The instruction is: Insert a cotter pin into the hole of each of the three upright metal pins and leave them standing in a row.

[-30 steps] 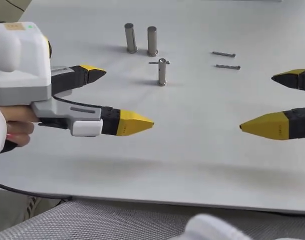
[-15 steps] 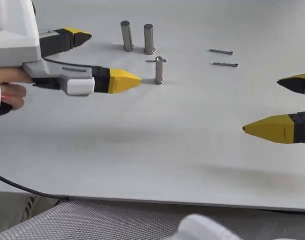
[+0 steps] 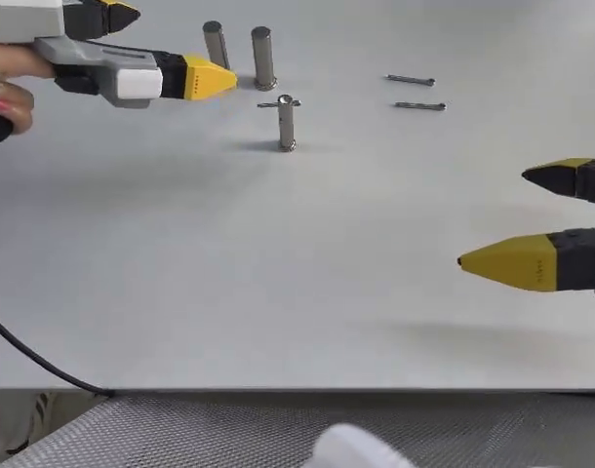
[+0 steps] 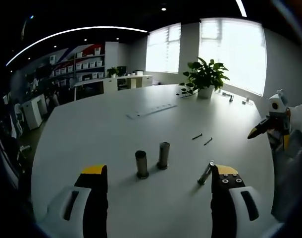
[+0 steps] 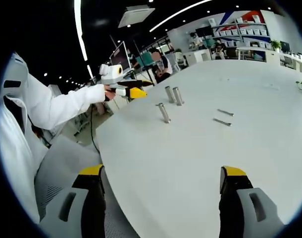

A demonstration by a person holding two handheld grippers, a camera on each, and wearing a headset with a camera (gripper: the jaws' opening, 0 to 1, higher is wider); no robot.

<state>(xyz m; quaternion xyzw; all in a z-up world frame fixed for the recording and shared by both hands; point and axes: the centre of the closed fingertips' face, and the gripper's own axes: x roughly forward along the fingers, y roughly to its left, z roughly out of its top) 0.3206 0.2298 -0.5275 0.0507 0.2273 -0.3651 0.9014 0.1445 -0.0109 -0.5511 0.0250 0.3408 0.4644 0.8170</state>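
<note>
On the white tabletop (image 3: 278,273) three short grey steel cylinder pins stand upright near the far side. Two bare pins (image 3: 217,44) (image 3: 263,58) stand side by side. The third pin (image 3: 287,125) stands a little nearer and to their right, with a thin metal cotter pin (image 3: 278,102) pushed crosswise through its top. Two loose cotter pins (image 3: 410,79) (image 3: 419,105) lie flat further right, well apart from the uprights and roughly parallel to each other.

The left tool (image 3: 185,46), black with yellow tips, is held above the tabletop just left of the bare pair. Its jaws are spread wide with nothing between them. In the left gripper view the two bare pins stand ahead in the gap, and the fitted pin sits close by the right jaw.

The right tool (image 3: 493,218) hangs over bare tabletop at the near right, well clear of every pin. It is also gaping wide and carrying nothing.
</note>
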